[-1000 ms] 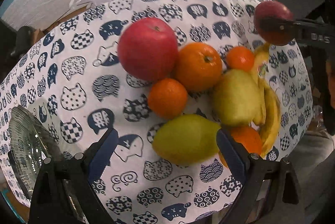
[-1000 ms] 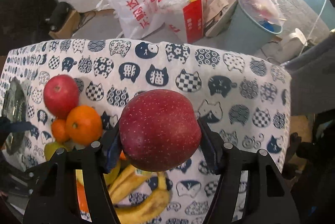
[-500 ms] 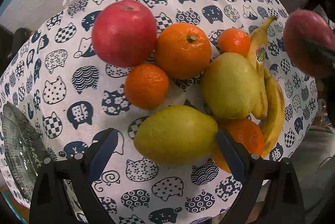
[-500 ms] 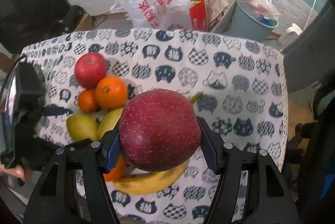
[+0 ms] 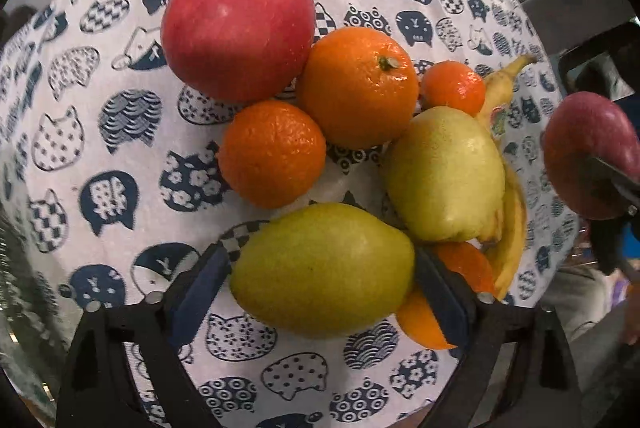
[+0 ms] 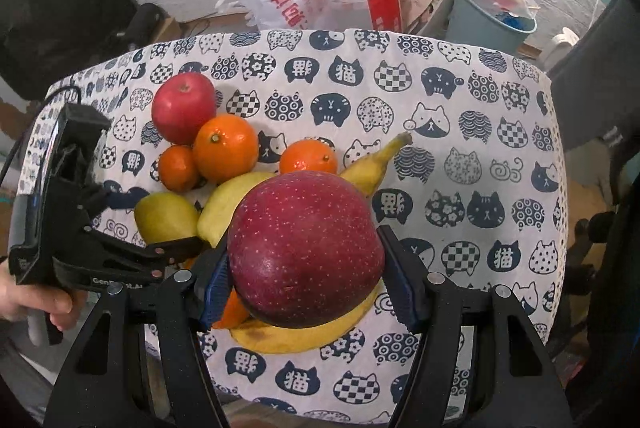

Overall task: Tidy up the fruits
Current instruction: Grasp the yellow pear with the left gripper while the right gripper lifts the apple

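My dark apple (image 6: 306,248) hides most of the bananas (image 6: 296,338); the near orange (image 5: 460,292) shows only slivers behind my left finger (image 5: 440,300).

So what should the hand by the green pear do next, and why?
Probably close the left gripper on the pear. Its fingers already sit on either side of the pear, with small gaps left. The right gripper is busy holding a dark apple.

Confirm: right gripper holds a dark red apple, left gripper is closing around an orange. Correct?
Not quite. The left gripper brackets a green pear, not an orange; the left wrist view shows the pear between its open fingers. The right gripper does hold the dark red apple.
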`<act>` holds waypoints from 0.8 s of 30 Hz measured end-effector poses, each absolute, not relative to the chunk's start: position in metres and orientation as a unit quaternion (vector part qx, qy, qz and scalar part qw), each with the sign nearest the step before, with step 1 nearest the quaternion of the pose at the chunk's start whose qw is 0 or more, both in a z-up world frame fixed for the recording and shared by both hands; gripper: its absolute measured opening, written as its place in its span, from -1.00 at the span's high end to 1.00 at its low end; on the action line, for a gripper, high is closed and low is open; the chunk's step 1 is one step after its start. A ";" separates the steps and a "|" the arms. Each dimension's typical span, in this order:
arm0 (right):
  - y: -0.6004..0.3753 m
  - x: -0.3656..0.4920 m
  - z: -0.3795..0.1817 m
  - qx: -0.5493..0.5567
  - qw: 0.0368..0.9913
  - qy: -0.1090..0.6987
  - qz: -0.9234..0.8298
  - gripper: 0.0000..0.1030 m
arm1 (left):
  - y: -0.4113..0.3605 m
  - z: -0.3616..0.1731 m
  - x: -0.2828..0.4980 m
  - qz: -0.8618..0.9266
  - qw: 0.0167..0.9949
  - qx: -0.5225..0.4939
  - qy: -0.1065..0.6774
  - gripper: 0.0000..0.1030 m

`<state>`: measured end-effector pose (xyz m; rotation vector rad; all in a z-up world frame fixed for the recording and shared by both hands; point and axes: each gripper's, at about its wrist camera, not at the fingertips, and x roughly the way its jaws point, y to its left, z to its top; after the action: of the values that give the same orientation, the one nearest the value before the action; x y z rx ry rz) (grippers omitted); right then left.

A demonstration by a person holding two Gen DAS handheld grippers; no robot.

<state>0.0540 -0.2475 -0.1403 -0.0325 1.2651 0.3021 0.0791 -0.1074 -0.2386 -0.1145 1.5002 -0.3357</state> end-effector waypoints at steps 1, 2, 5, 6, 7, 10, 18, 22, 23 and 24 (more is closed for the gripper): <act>-0.248 0.055 -0.141 -0.014 0.796 0.589 0.140 -0.27 | -0.107 -0.239 0.079 -0.157 0.716 -0.057 0.678 -0.68; -0.247 0.056 -0.141 -0.013 0.796 0.589 0.141 -0.27 | -0.107 -0.239 0.079 -0.162 0.715 -0.061 0.677 -0.61; -0.244 0.058 -0.142 -0.015 0.794 0.590 0.144 -0.27 | -0.110 -0.239 0.080 -0.162 0.716 -0.059 0.676 -0.61; -0.242 0.058 -0.143 -0.016 0.794 0.590 0.145 -0.27 | -0.111 -0.238 0.079 -0.162 0.716 -0.059 0.676 -0.61; -0.240 0.058 -0.143 -0.018 0.793 0.590 0.147 -0.27 | -0.111 -0.238 0.079 -0.161 0.716 -0.058 0.676 -0.61; -0.236 0.056 -0.143 -0.022 0.793 0.589 0.153 -0.27 | -0.108 -0.228 0.073 -0.161 0.721 -0.046 0.672 -0.61; -0.228 0.053 -0.140 -0.031 0.795 0.584 0.158 -0.27 | -0.100 -0.218 0.067 -0.136 0.742 -0.006 0.656 -0.61; -0.222 0.052 -0.136 -0.041 0.798 0.578 0.164 -0.27 | -0.089 -0.206 0.064 -0.124 0.755 -0.001 0.644 -0.61; -0.219 0.051 -0.134 -0.044 0.799 0.576 0.166 -0.27 | -0.086 -0.202 0.064 -0.121 0.759 0.001 0.640 -0.61; -0.217 0.051 -0.133 -0.046 0.801 0.574 0.168 -0.27 | -0.084 -0.197 0.063 -0.118 0.763 0.004 0.636 -0.61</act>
<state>0.0506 -0.2174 -0.1327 -0.0981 1.2300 0.3599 0.0626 -0.0837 -0.1975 0.0093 1.3823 -0.2566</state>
